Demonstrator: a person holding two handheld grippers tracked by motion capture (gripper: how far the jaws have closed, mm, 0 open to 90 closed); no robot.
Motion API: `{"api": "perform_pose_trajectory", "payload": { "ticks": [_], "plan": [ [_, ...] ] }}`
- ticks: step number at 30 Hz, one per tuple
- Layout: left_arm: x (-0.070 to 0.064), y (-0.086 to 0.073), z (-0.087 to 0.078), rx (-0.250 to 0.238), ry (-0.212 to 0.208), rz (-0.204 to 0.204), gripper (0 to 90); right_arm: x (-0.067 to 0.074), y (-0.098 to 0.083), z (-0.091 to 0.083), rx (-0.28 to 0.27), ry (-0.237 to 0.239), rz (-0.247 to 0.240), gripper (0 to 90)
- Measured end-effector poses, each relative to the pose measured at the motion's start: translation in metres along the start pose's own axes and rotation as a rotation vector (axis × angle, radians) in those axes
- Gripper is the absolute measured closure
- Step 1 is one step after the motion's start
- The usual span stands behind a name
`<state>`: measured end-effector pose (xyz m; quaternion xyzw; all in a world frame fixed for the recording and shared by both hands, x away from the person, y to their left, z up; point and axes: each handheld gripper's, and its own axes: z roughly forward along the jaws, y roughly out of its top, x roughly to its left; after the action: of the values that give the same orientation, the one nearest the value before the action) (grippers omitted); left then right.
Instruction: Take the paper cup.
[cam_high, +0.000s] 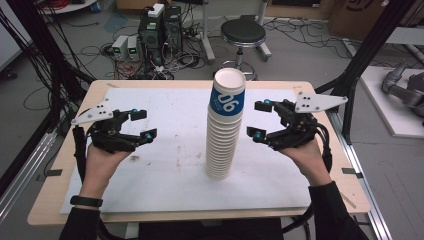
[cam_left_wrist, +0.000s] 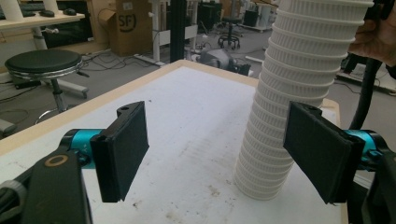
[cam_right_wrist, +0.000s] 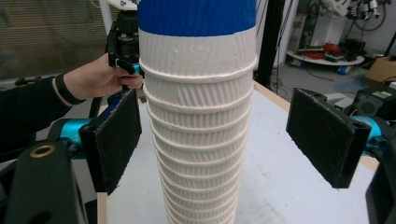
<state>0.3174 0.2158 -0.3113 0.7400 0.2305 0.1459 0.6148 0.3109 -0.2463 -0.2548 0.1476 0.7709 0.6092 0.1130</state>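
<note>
A tall stack of cups (cam_high: 224, 127) stands upright near the middle of the desk (cam_high: 150, 200), on a white mat (cam_high: 170, 125). The left tool (cam_high: 140, 124) sits well to the left of it, jaws spread and holding nothing. The right tool (cam_high: 261, 120) is just right of the stack at about mid-height, jaws also spread and empty; in the right gripper view the stack rises between its pads (cam_right_wrist: 327, 135) without touching either.

The main risk is toppling. The stack is tall and narrow and rests free on the mat, so a sideways knock from either pad, or a pinch with one jaw landing first, could tip it to the left or toward the far edge. A squeeze at mid-height would likely catch several nested cups at once, and lifting there could split the stack, leaving the lower part to wobble or fall. A hard pinch could also crush the thin ribbed paper walls. Nothing steadies the base, since the left tool is well apart from it.

Count: one stack, its top cup with a blue band (cam_high: 227, 100); the cups in it number roughly twenty, though the lower rims are too close to count exactly. Two tools, one mat, one desk.
</note>
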Motion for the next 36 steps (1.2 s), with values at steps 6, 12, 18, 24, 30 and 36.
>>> {"api": "perform_pose_trajectory", "payload": {
  "ticks": [6,12,18,24,30,36],
  "plan": [
    [-0.001,0.001,0.001,0.004,-0.006,0.003,22.1,0.0,0.002,0.016,0.03,0.032,0.01,18.1],
    [-0.003,0.001,0.001,0.002,-0.011,0.003,22.1,-0.001,0.002,0.027,0.045,0.027,0.036,18.1],
    [-0.004,0.002,0.002,0.002,-0.015,0.005,22.1,0.0,0.004,0.037,0.058,0.056,0.047,18.2],
    [-0.006,0.004,0.004,0.006,-0.021,0.01,22.1,0.002,0.005,0.043,0.064,0.05,0.058,15.6],
    [-0.009,0.007,0.007,0.003,-0.039,0.015,22.1,0.001,0.005,0.048,0.072,0.057,0.059,13.3],
    [-0.013,0.009,0.011,0.012,-0.049,0.027,22.1,0.001,0.006,0.052,0.07,0.059,0.066,13.1]
  ]
}}
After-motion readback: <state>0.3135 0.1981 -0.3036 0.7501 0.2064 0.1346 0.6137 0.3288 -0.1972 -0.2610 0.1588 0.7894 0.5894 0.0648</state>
